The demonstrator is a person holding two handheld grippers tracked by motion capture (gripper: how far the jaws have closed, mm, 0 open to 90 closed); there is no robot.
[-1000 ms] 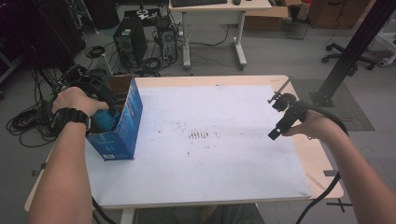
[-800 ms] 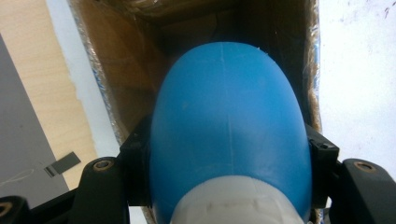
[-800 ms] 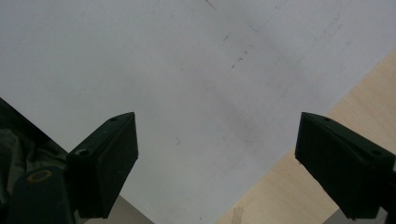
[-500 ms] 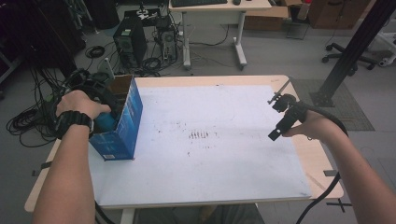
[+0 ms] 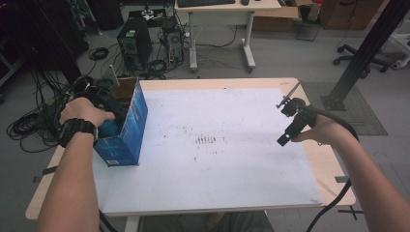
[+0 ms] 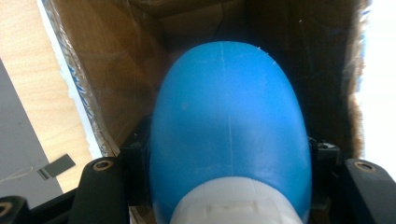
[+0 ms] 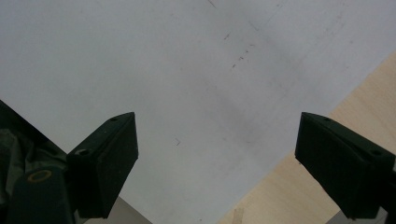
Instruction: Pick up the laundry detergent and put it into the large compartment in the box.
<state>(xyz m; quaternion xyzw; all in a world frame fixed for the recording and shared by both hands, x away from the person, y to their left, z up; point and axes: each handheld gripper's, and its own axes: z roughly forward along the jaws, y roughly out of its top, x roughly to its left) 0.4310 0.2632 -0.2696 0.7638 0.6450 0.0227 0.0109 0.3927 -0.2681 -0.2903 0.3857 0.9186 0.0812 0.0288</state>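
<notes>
A blue box [image 5: 126, 130] with a brown cardboard inside stands open at the table's left edge. My left gripper [image 6: 229, 156] reaches into it and is shut on a rounded blue bottle [image 6: 229, 116] with a white cap, one jaw on each side. From above, the left hand [image 5: 83, 110] covers that gripper and a bit of the blue bottle [image 5: 110, 128] peeks out beside it. My right gripper [image 5: 290, 123] hovers over the right part of the white mat [image 5: 217, 159], its jaws wide apart with nothing between them, as the right gripper [image 7: 217, 163] view confirms.
The mat covers most of the wooden table [image 5: 329, 174], with bare wood along its right edge. Dark smudges [image 5: 205, 140] mark the mat's middle. Cables [image 5: 29, 125] lie on the floor left of the table. A black post [image 5: 362, 53] rises at the far right.
The left hand has shifted slightly at the box's opening, still gripping the blue bottle. The right hand has stayed put.
</notes>
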